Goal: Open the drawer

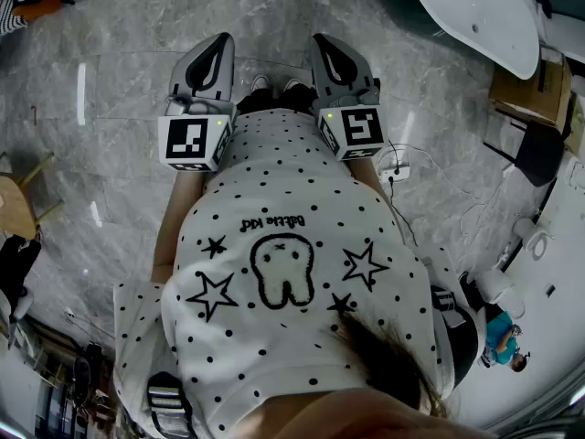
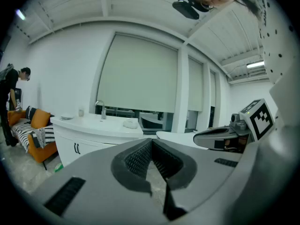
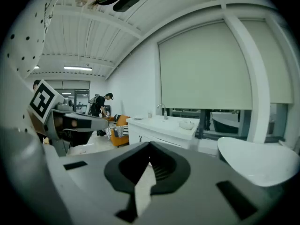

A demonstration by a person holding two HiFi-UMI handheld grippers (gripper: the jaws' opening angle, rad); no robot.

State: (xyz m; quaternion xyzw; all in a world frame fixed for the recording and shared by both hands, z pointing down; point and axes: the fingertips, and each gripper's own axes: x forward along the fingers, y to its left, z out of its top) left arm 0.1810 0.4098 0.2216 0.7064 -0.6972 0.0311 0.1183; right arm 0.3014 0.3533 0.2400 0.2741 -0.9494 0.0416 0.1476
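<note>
**Containers.** A brown cardboard box (image 1: 526, 90) stands at the upper right edge of the head view; its contents cannot be made out. A small white object (image 2: 131, 123) lies on the top of the white cabinet (image 2: 93, 137), to the right of a curved tap (image 2: 100, 108). Whether it is a bowl cannot be told.

**Surface and room.** The floor (image 1: 110, 108) is grey marbled stone. A white round table (image 1: 475, 7) cuts into the upper right of the head view. Thin cables and a white socket strip (image 1: 398, 167) lie on the floor right of centre. In the left gripper view, pale roller blinds (image 2: 140, 74) cover the windows behind the cabinet. An orange sofa (image 2: 40, 125) stands at the left edge, with a standing person (image 2: 10, 93) beside it. The wearer's white dotted shirt (image 1: 283, 273) fills the lower centre of the head view.

**Grippers.** The left gripper (image 1: 219, 42) and the right gripper (image 1: 322, 42) are held side by side at upper centre, above the floor and touching nothing. In each gripper view the two jaws meet at their tips and carry nothing; only a sliver of floor shows through the slit behind the tips.

**Task's thing.** The cabinet lies left of centre in the left gripper view and at centre in the right gripper view, above the jaws in both. It is well apart from both grippers, across open floor. Two dark handles (image 2: 76, 148) mark its front. Which panel is the drawer cannot be told.
</note>
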